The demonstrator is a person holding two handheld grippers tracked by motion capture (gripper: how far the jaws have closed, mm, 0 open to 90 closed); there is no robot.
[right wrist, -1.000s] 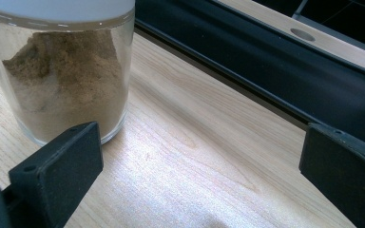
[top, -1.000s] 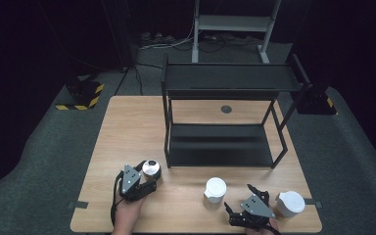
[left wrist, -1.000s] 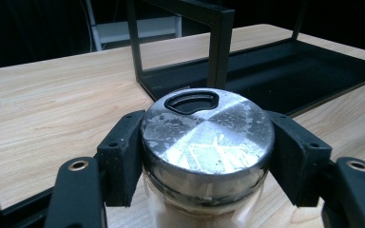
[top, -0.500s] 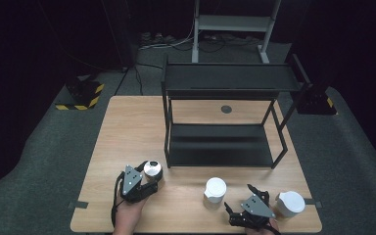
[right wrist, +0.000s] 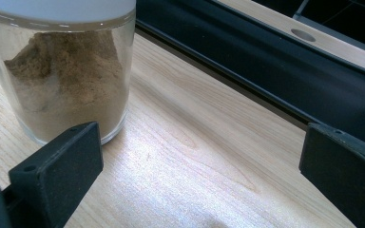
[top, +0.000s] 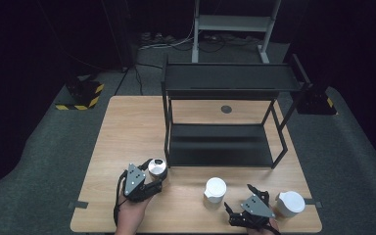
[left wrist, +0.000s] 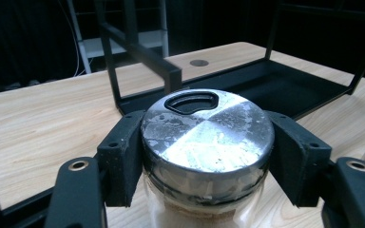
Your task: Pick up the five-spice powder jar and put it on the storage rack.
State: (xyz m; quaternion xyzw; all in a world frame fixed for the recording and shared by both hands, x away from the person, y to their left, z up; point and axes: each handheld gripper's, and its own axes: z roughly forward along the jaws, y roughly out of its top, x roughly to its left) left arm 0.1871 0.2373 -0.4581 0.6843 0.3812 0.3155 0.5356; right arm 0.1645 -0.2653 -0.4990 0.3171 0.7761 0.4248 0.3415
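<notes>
The metal-lidded jar (left wrist: 207, 142) sits clamped in your left claw (top: 152, 172): both black pads press against its sides just under the scuffed silver lid. From above, the jar stands on the counter (top: 127, 127) near the front left corner of the black rack (top: 220, 147), just beside the rack's lower shelf. Your left hand (top: 133, 208) holds that claw from the counter's near edge.

Your right claw (top: 242, 205) stands open with nothing between its pads; its view looks across bare wood toward the rack's bottom shelf. A white-lidded jar (right wrist: 66, 66) of brown powder stands just to its left, not touching either pad. Another white-lidded container (top: 290, 203) stands near the counter's right edge, just beside that claw.
</notes>
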